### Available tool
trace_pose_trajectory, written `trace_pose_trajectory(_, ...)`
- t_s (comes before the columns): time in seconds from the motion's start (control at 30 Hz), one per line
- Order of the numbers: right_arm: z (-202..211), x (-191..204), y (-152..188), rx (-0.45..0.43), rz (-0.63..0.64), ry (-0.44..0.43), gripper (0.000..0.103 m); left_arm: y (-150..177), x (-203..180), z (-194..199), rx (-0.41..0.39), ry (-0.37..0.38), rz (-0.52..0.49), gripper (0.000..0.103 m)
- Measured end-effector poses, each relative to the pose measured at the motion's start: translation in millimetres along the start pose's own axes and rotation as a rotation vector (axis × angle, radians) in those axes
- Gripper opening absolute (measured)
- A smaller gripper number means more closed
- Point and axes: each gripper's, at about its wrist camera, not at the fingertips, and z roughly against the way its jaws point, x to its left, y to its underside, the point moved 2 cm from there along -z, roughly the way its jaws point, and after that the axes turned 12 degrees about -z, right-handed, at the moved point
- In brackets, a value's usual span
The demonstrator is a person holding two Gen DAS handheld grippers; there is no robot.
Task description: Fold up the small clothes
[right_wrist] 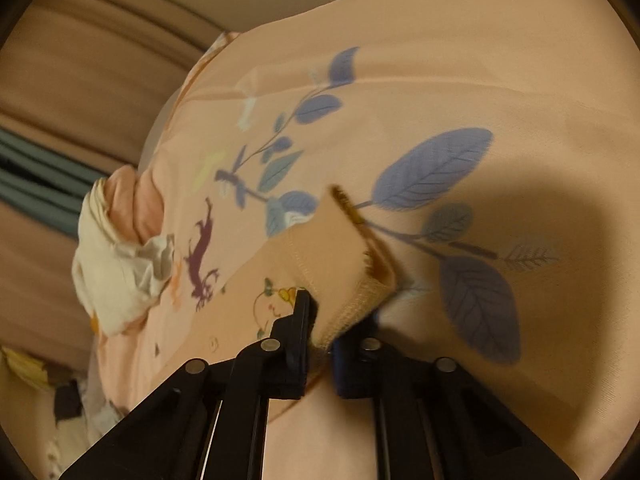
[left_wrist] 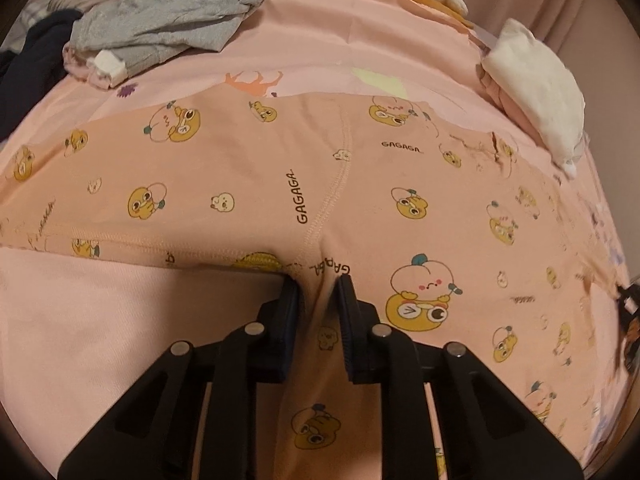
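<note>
My left gripper (left_wrist: 318, 284) pinches the peach printed pants (left_wrist: 248, 168) at the crotch seam, frame centre; my right gripper (right_wrist: 320, 320) clamps a hem corner. Light, limp cloth; seams grip best.

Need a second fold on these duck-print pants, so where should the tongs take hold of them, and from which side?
The duck-print pants lie flat on the pink bedsheet. Best guess: grip at the stitched edges, coming in low from the near side. The left tongs already pinch the crotch seam there; the right tongs hold a hemmed corner. Seams bunch less than the loose middle.
</note>
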Motion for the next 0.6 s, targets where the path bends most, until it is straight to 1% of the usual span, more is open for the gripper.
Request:
trace_pose_trajectory(0.03, 1, -1, -1, -0.001, -0.002, -0.004, 0.007, 0, -2, 0, -0.002, -0.013, -0.013, 0.018)
trace_pose_trajectory(0.1, 2, 2, 0, -0.004, 0.032, 0.016, 0.006, 1, -4, 0, -0.008, -0.038, -0.033, 0.018)
trace_pose_trajectory(0.17, 4, 8, 1, -0.016, 0.065, 0.058, 0.006, 1, -7, 0, -0.016, -0.061, -0.057, 0.018)
trace_pose_trajectory(0.23, 6, 17, 5, -0.023, 0.103, 0.103, 0.006, 2, -7, -1, -0.024, -0.067, -0.072, 0.018)
trace_pose_trajectory(0.3, 6, 27, 9, -0.023, 0.138, 0.143, 0.006, 2, -6, 0, -0.027, -0.063, -0.08, 0.018)
trace_pose_trajectory(0.33, 7, 33, 11, -0.018, 0.147, 0.148, 0.006, 2, -4, 0, -0.027, -0.053, -0.074, 0.018)
trace_pose_trajectory(0.43, 16, 51, 19, -0.018, 0.181, 0.118, 0.006, 2, 0, 0, -0.028, -0.028, -0.058, 0.018)
trace_pose_trajectory(0.53, 24, 77, 34, -0.026, 0.256, 0.146, 0.006, 1, 0, 0, -0.019, -0.01, -0.073, 0.019)
trace_pose_trajectory(0.6, 29, 96, 45, -0.031, 0.293, 0.136, 0.006, 0, 2, -1, -0.014, 0.009, -0.081, 0.02)
